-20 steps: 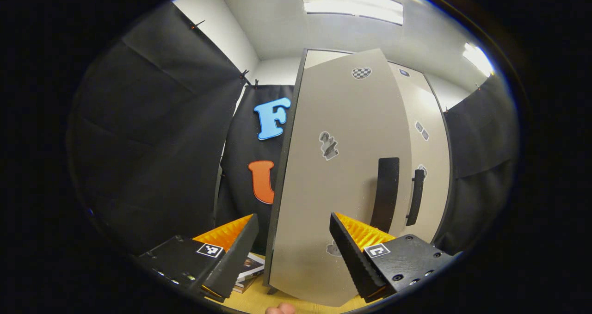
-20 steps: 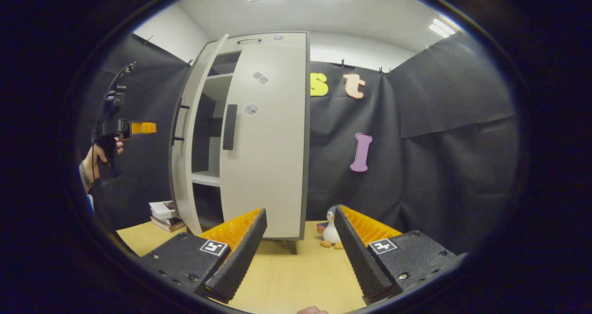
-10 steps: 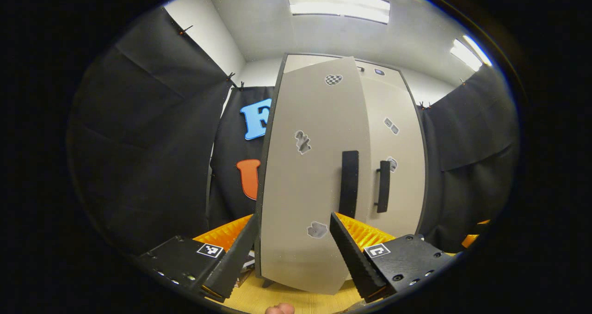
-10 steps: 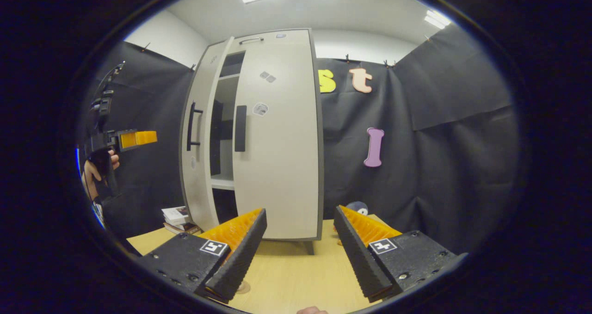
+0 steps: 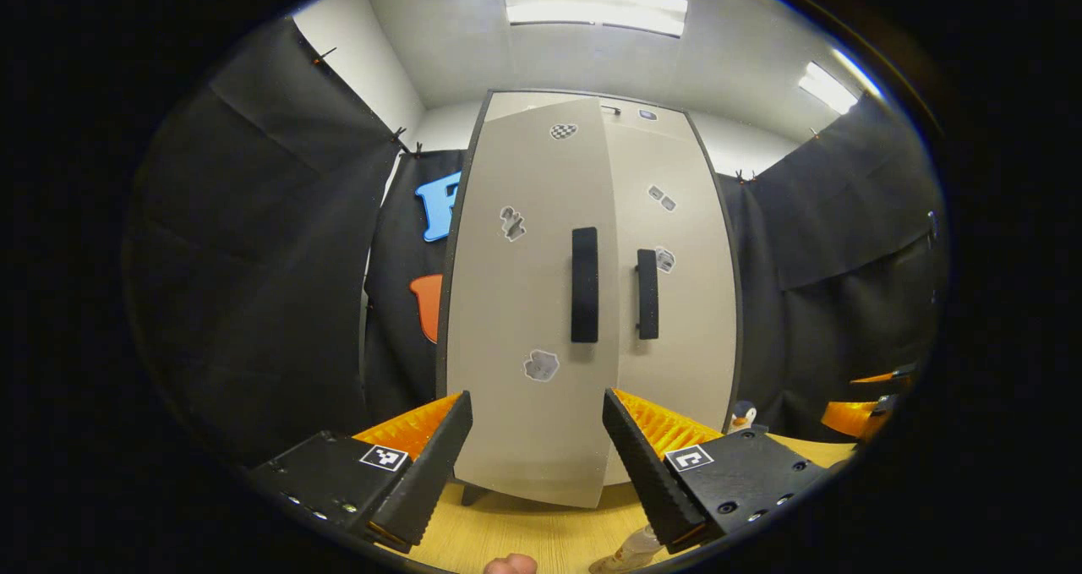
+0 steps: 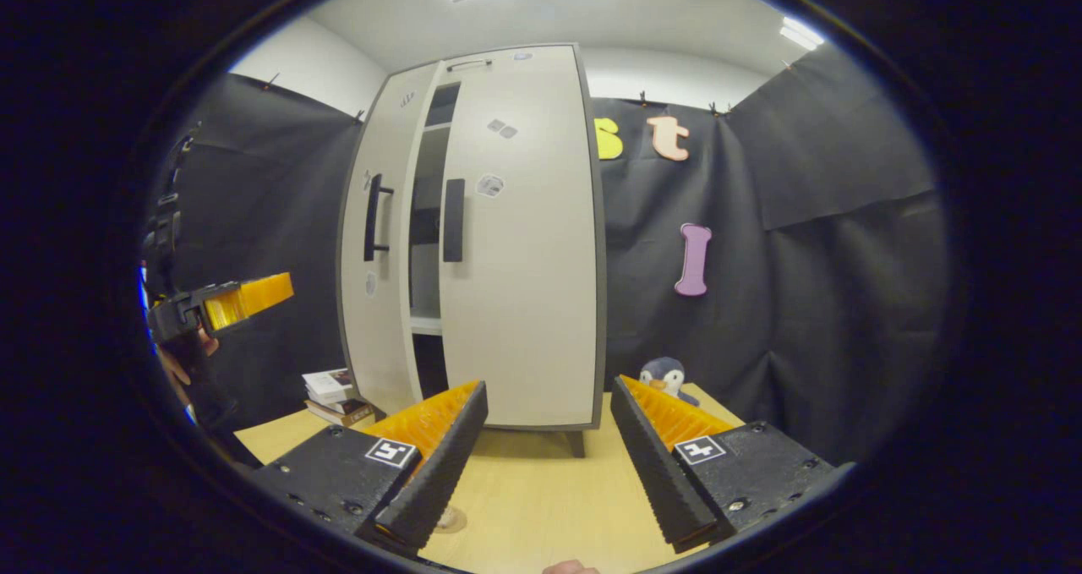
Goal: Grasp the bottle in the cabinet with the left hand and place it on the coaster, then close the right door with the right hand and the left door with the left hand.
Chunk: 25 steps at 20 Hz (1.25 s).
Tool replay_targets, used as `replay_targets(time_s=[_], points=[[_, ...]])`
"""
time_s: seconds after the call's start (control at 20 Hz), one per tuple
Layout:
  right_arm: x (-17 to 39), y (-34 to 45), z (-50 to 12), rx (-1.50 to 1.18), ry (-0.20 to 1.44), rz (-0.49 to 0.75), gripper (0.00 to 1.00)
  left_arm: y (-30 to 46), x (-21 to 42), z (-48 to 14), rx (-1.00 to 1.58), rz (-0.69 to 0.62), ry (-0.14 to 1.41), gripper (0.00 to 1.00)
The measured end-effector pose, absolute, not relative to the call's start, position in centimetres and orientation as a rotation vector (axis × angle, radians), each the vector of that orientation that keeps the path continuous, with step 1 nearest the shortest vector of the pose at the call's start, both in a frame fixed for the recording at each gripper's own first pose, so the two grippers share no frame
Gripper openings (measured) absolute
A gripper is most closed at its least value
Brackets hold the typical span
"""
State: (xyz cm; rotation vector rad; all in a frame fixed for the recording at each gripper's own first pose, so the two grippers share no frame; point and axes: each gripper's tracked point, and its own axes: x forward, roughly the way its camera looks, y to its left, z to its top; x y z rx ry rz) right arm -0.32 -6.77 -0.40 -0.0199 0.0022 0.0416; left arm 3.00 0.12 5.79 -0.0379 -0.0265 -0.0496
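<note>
While the left door (image 6: 372, 287) has swung nearly shut since a second ago, a narrow gap remains beside the closed right door (image 6: 520, 244). Left gripper (image 5: 534, 460) and right gripper (image 6: 548, 464) both hold jaws wide, empty. One bottle (image 5: 627, 550) stands on the desk (image 6: 541, 498); two doors, two handles, one penguin toy (image 6: 668, 379).

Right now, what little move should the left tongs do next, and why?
Probably nudge the left door the last bit shut. In the right gripper view a dark gap remains between it and the right door, which sits flush on the cabinet. The left tongs are open and empty, facing the left door; the bottle is already out on the table.
</note>
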Motion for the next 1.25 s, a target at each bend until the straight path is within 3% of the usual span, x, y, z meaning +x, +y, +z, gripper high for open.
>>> replay_targets(time_s=[0.45, 1.25], points=[[-0.8, -6.6, -1.1, -0.006, 0.014, 0.051, 0.96, 0.2, 0.8, 1.2, -0.012, -0.033, 0.062, 0.95], [-0.4, -5.9, -1.3, 0.023, 0.015, 0.053, 0.96, -0.6, 0.4, 1.9, -0.012, -0.043, 0.03, 0.95]])
